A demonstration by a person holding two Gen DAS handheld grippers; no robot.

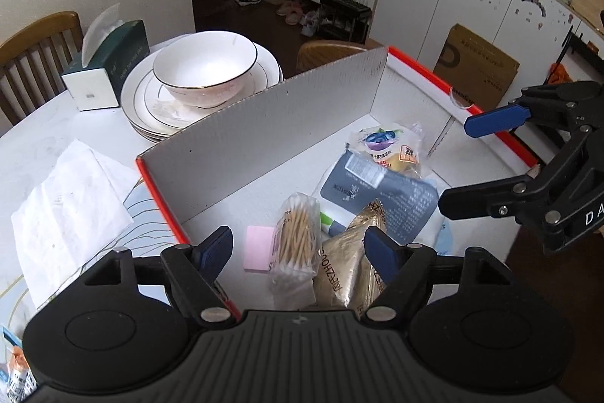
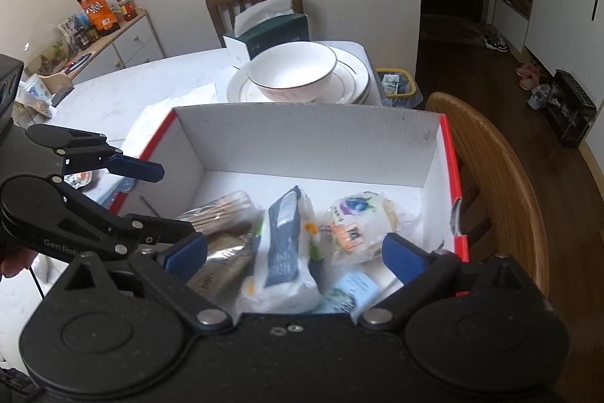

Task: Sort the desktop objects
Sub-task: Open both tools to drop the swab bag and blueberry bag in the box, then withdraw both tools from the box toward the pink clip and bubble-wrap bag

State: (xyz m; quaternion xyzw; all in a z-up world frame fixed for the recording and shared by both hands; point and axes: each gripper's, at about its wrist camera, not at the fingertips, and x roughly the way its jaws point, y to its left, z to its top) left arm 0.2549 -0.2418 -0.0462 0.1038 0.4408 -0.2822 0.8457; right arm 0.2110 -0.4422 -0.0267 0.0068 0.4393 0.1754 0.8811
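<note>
A white cardboard box with red edges holds several items: a pack of cotton swabs, a pink pad, a gold packet, a dark blue and white pouch and a blueberry snack bag. My left gripper is open and empty above the box's near end. My right gripper is open and empty above the box; it also shows in the left wrist view.
A white bowl sits on stacked plates beside a green tissue box. A crumpled white tissue lies left of the box. Wooden chairs stand around the table.
</note>
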